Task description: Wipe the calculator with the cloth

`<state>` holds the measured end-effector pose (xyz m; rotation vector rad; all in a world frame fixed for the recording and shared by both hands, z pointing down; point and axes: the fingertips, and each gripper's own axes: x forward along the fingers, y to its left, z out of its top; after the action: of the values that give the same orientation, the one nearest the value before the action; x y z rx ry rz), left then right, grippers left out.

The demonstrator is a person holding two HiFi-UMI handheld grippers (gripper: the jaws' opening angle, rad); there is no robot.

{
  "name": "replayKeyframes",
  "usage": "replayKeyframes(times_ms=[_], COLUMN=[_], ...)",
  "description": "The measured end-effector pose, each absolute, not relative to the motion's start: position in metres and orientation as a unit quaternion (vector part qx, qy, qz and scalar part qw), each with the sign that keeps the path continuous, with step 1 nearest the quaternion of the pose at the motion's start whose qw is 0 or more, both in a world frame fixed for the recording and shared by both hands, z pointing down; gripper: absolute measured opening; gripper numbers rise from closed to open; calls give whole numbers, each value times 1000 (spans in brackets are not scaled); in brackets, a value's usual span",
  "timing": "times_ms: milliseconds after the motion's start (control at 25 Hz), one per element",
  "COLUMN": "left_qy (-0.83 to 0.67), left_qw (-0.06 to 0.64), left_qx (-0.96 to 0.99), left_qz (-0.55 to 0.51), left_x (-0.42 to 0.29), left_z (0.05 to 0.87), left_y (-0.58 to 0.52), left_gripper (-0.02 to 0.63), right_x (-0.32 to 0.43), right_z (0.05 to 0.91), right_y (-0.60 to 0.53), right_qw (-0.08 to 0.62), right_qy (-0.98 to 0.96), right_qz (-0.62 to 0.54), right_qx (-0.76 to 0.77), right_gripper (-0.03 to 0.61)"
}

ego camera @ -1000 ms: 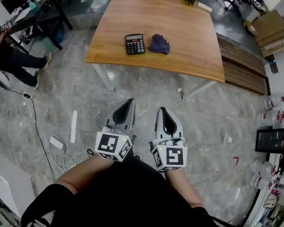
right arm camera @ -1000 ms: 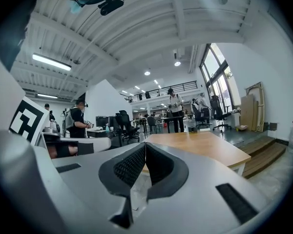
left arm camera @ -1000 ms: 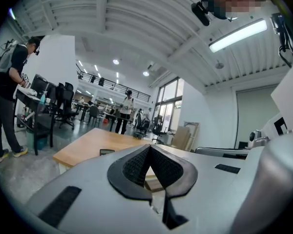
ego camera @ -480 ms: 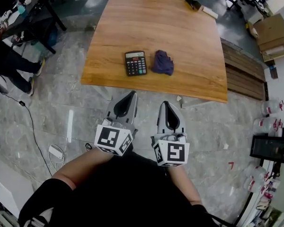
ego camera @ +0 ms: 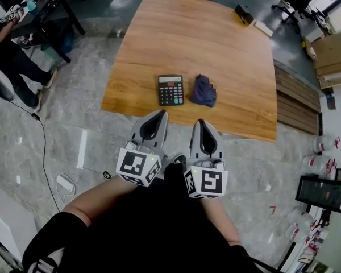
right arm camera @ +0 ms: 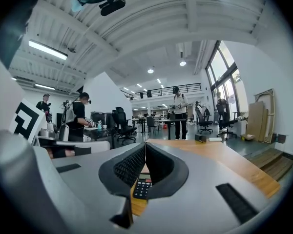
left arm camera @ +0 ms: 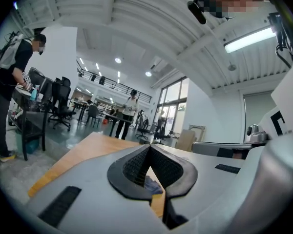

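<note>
Head view: left tongs point(ego camera: 158, 114) and right tongs point(ego camera: 200, 123), both closed and empty, have come closer to the tabletop point(ego camera: 216, 38). The calculator point(ego camera: 171, 90) and cloth point(ego camera: 204, 91) lie untouched; wiping hasn't started.

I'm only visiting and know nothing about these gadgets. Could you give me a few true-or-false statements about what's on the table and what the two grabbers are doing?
1. The calculator and the cloth both lie on the wooden table. True.
2. The cloth covers the calculator. False: they lie side by side and apart, with the calculator on the left in the head view.
3. The left gripper and the right gripper are both shut and empty. True.
4. One gripper is pressing on the calculator. False: both are back by the table's near edge and touch nothing.
5. Nothing else is on the table. False: a small dark box sits at its far corner.
</note>
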<state>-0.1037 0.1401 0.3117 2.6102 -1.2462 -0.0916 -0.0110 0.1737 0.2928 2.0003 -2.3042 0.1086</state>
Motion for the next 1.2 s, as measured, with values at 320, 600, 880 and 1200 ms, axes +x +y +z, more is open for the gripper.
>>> replayKeyframes(times_ms=[320, 600, 880, 1200], left_qy=[-445, -455, -492, -534], left_qw=[124, 125, 136, 134], left_qx=[887, 882, 858, 831], left_qz=[-8, 13, 48, 78], left_x=[-71, -24, -2, -36], left_z=[332, 346, 369, 398], left_y=[89, 16, -36, -47], left_gripper=[6, 6, 6, 6], right_x=[25, 65, 78, 45], right_z=[316, 327, 350, 392], right_y=[117, 28, -39, -55], right_qw=[36, 38, 47, 79], right_qy=[-763, -792, -840, -863], right_qz=[59, 74, 106, 138], right_qx=[643, 605, 531, 480], right_gripper=[15, 15, 15, 15])
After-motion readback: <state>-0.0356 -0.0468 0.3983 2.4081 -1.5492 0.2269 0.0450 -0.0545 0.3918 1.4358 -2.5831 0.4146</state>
